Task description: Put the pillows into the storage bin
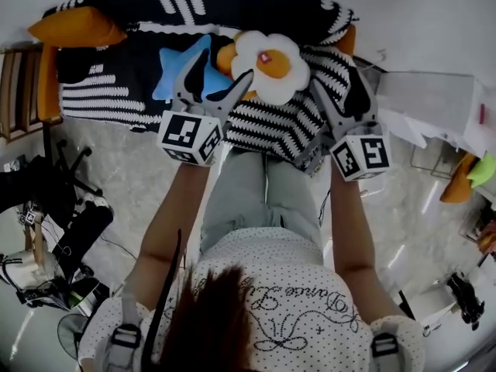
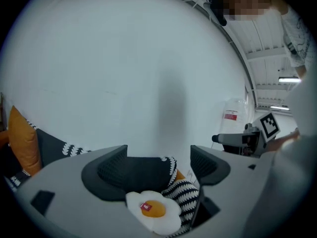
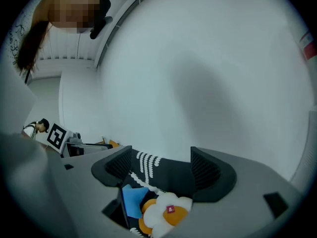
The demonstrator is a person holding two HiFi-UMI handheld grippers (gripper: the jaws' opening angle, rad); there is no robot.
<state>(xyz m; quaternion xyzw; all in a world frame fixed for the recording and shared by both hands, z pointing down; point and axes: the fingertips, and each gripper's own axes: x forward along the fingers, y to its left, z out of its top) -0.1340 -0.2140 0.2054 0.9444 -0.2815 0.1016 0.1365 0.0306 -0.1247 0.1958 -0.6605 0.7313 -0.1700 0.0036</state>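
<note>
**Sofa (image 1: 101, 99) with pillows, jaws wide on both sides**

White wall fills most of both gripper views, and only scraps of pillow show low between the jaws. The left gripper (image 1: 213, 72) and right gripper (image 1: 341, 91) hang over the sofa, fingers wide apart and holding nothing. The egg pillow (image 1: 267, 64) lies on the sofa between them, touching a striped pillow (image 1: 291, 126). Both gripper views cut off its lower edge. The left gripper partly hides the star pillow (image 1: 180, 74).
</note>
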